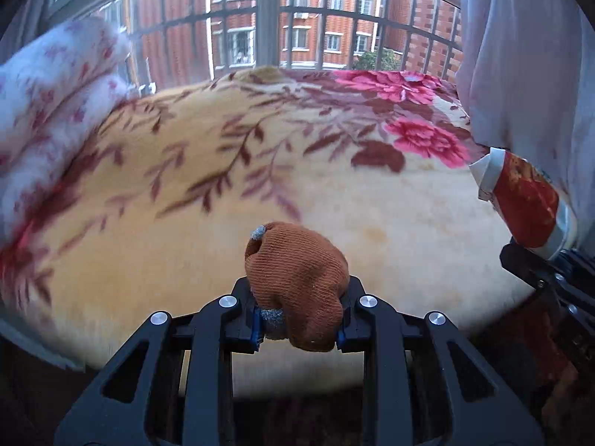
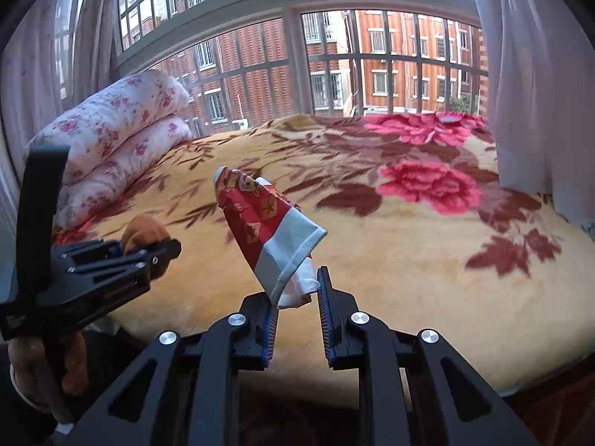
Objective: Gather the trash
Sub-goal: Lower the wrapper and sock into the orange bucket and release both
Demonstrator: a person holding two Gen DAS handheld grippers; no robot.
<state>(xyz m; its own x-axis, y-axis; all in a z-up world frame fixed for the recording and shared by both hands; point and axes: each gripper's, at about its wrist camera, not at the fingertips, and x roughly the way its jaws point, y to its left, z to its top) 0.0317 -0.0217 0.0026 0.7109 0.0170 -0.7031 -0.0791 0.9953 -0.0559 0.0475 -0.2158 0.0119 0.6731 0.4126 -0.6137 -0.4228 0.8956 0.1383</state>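
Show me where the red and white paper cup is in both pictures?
Left wrist view: the crushed paper cup sits at the far right edge, held by the right gripper.
Right wrist view: the cup stands in the middle, pinched between that gripper's fingers.
Shared landmark: the big pink flower on the blanket.

Folded quilt (image 2: 111, 130) lies on blanket's (image 2: 409, 278) left.

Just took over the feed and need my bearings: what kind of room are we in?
Most likely a bedroom: a bed under a yellow floral fleece blanket, a folded pink-flowered white quilt, and a large barred window with curtains.
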